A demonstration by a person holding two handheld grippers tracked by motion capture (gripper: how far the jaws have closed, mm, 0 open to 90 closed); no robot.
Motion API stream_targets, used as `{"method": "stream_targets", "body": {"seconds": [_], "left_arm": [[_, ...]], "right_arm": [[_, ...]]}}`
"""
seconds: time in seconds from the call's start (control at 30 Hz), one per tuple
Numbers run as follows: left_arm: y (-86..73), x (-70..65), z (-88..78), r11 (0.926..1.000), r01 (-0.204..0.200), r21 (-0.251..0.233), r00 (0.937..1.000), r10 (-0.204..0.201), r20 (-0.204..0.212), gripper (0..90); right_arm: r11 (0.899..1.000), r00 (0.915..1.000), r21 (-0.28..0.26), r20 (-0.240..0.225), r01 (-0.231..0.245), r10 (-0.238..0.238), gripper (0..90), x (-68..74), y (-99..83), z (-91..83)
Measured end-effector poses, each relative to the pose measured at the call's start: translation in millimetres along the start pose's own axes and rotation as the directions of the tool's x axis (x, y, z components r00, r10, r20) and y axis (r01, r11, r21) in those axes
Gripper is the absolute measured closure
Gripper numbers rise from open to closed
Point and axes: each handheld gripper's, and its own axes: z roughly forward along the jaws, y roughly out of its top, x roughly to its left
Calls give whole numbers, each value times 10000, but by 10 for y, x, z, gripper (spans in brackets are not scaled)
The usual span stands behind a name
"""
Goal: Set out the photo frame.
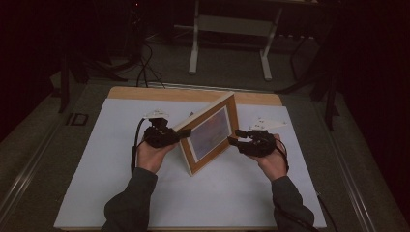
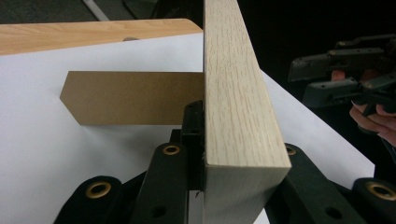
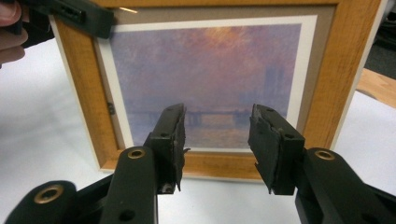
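Note:
A wooden picture frame (image 1: 210, 133) with a hazy purple and orange print stands upright on the white sheet (image 1: 121, 183), angled across the table's middle. My left gripper (image 1: 181, 135) is shut on the frame's left side rail; in the left gripper view the pale wood edge (image 2: 238, 93) sits between the jaws, and the brown easel back (image 2: 130, 98) sticks out behind it. My right gripper (image 1: 231, 141) hovers just in front of the frame's right side, open. In the right gripper view its jaws (image 3: 217, 140) stand apart before the print (image 3: 210, 79), touching nothing.
The white sheet covers a wooden tabletop (image 1: 145, 93) whose far edge shows bare. Beyond it are the white legs of another table (image 1: 193, 48) and cables on a dark floor. Forearms in grey sleeves (image 1: 130, 203) come in from the bottom.

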Motion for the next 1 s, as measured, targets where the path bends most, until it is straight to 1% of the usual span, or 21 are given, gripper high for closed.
{"method": "stream_targets", "body": {"seconds": [0.13, 0.23, 0.27, 0.3, 0.33, 0.4, 0.47, 0.5, 0.67, 0.73, 0.83, 0.87, 0.9, 0.93, 1.0], "left_arm": [[2, 4, -6, 10000, -35, 33, 10000, 35, 56, 769], [4, 26, -18, 9999, -86, 110, 9997, 84, 225, 769], [4, 26, -18, 9999, -86, 110, 9997, 84, 225, 769], [6, 36, -25, 9997, -166, 162, 9993, 160, 325, 769], [6, 36, -25, 9997, -166, 162, 9993, 160, 325, 768], [7, 63, -44, 9994, -232, 260, 9984, 218, 513, 768], [7, 70, -50, 9993, -249, 287, 9982, 233, 553, 768], [5, 86, -58, 9991, -294, 304, 9973, 272, 689, 768], [6, 110, -72, 9985, -414, 371, 9954, 380, 875, 768], [10, 129, -76, 9979, -492, 420, 9934, 446, 1052, 767], [15, 147, -76, 9973, -590, 444, 9914, 533, 1198, 765], [15, 147, -76, 9973, -590, 444, 9914, 533, 1198, 764], [23, 156, -75, 9965, -678, 494, 9902, 612, 1256, 764], [31, 160, -75, 9957, -739, 562, 9896, 663, 1277, 764], [38, 176, -75, 9955, -744, 594, 9887, 659, 1350, 764]], "right_arm": [[10000, 9999, -62, 116, -22, 23, 550, -23, 46, 1], [9999, 9998, -128, 173, -73, 75, 550, -47, 73, 1], [9999, 9998, -136, 200, -91, 94, 550, -53, 77, 2], [9998, 9997, -138, 219, -109, 112, 550, -64, 82, 3], [9998, 9997, -147, 232, -122, 125, 549, -71, 84, 4], [9997, 9994, -155, 288, -163, 168, 549, -87, 89, 10], [9997, 9991, -150, 360, -205, 210, 548, -104, 96, 12], [9997, 9990, -146, 376, -215, 221, 548, -118, 101, 15], [9996, 9983, -88, 503, -279, 283, 548, -168, 116, 24], [9994, 9976, -39, 603, -343, 344, 544, -212, 125, 31], [9989, 9960, -23, 758, -467, 467, 539, -274, 141, 47], [9989, 9960, -23, 758, -467, 467, 539, -274, 141, 47], [9983, 9954, 6, 770, -580, 578, 534, -309, 155, 65], [9982, 9953, 27, 766, -593, 589, 531, -323, 162, 75], [9978, 9946, 80, 804, -660, 651, 526, -353, 180, 106]]}}
